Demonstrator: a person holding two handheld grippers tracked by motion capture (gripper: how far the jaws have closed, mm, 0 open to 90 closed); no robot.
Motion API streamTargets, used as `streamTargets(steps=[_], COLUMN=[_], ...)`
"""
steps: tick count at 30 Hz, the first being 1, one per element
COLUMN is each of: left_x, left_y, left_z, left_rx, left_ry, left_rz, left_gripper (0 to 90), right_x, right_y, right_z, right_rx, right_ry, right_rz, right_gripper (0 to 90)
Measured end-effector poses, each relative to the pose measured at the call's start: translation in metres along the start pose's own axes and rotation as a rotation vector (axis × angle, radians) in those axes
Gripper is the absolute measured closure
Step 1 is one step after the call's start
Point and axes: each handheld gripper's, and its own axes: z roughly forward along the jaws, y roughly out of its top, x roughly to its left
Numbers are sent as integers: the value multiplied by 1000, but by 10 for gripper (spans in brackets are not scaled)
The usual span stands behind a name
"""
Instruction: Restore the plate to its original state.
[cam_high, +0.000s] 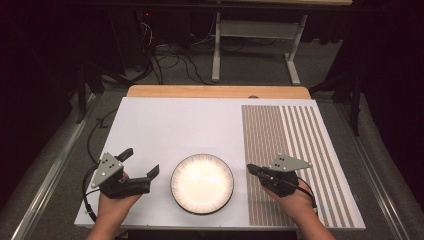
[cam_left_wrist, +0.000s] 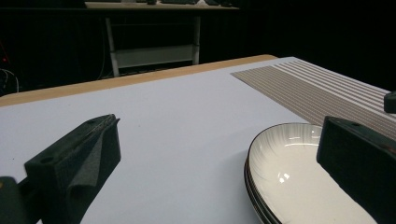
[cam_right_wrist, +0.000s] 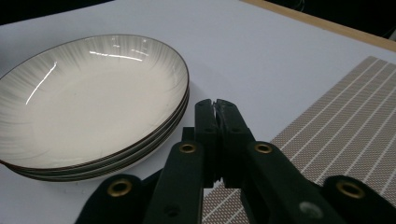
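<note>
A stack of shallow white plates with dark rims (cam_high: 202, 183) sits on the white board near its front edge, between the two hands. My left gripper (cam_high: 141, 162) is held just left of the stack, its jaws wide apart with nothing between them. In the left gripper view the stack (cam_left_wrist: 299, 168) lies low at the right, partly behind one black jaw. My right gripper (cam_high: 251, 168) rests just right of the stack over the striped mat (cam_high: 295, 155), jaws pressed together and empty. The right gripper view shows the plates (cam_right_wrist: 93, 98) to the left of the shut tips (cam_right_wrist: 216, 105).
The white board (cam_high: 175, 125) lies on a wooden table whose far edge (cam_high: 215, 91) shows beyond it. A metal stand (cam_high: 255, 35) and cables sit on the floor behind. Open board stretches past the plates to the far edge.
</note>
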Motion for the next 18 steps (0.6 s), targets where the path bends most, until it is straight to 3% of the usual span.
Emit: streamTargets(steps=[4, 5, 6, 8, 14, 18], left_x=[0, 0, 0, 0, -2, -3], left_y=[-1, -1, -1, -2, -2, -3], left_z=[0, 0, 1, 2, 4, 4], left_rx=[3, 5, 6, 8, 13, 17], left_ry=[0, 1, 0, -1, -7, -10], left_rz=[-1, -1, -1, -5, 2, 4], left_gripper=[0, 0, 0, 0, 0, 0], right_x=[-4, -7, -7, -8, -7, -8], right_y=[0, -1, -1, -2, -2, -2], right_z=[-10, -16, -16, -21, -32, -37], right_rx=[-35, -53, -53, -75, -146, -182], right_ry=[-43, -73, -73, -101, -141, -151], right_rz=[29, 50, 50, 67, 88, 101], right_gripper=[830, 747, 747, 641, 317, 161])
